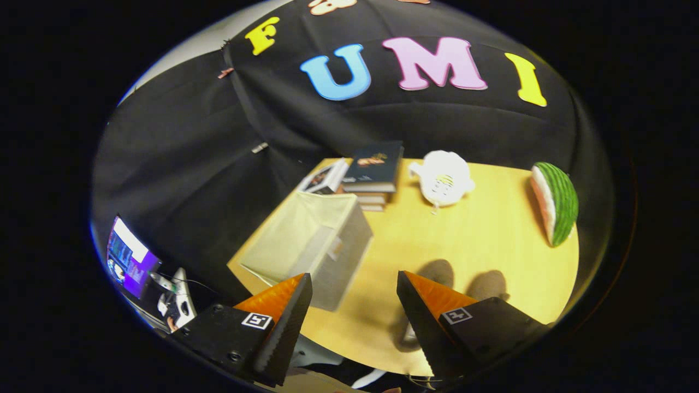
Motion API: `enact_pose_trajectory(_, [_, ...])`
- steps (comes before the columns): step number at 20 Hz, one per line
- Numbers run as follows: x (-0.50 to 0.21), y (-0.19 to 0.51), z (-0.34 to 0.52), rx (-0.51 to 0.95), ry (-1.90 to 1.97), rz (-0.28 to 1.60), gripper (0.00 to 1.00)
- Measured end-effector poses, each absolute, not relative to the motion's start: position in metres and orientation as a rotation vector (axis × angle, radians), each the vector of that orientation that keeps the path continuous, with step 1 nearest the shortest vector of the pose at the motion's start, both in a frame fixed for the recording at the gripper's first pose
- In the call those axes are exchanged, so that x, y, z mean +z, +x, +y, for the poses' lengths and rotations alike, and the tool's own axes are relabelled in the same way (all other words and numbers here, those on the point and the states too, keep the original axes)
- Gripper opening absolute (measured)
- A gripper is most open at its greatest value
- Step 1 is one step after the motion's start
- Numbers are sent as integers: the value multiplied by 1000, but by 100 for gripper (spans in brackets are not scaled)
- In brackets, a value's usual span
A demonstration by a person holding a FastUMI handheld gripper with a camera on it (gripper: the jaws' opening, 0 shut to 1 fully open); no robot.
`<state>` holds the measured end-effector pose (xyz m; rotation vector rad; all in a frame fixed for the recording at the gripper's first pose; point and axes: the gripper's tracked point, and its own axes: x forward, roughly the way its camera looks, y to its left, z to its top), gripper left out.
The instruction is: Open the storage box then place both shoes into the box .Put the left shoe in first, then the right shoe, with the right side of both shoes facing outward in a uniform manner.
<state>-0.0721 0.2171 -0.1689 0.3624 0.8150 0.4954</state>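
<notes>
- Each gripper finger [273,305] bore a small square black-and-white marker, with no words in it.
- The dark hardcover book [375,164] topping the stack carried cover lettering too small to read.

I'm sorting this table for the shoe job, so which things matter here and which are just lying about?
For the job:
storage box, just beyond the fingers
shoe, partly hidden by one finger
gripper, jaws open, holding nothing

Just lying about:
stack of books
white plush toy
watermelon slice toy

Cloth-walled recording booth [180,164] with wooden table [480,240]
</notes>
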Motion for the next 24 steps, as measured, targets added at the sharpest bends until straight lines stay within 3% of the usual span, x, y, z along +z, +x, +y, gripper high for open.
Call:
enact_pose_trajectory(3, [-223, -86, 192, 419, 391, 911, 95])
enact_pose_trajectory(11, [-340, -94, 178, 348, 247, 1042, 70])
enact_pose_trajectory(19, [-377, -58, 188, 237, 264, 1013, 57])
enact_pose_trajectory(24, [-376, -53, 178, 166, 327, 1038, 10])
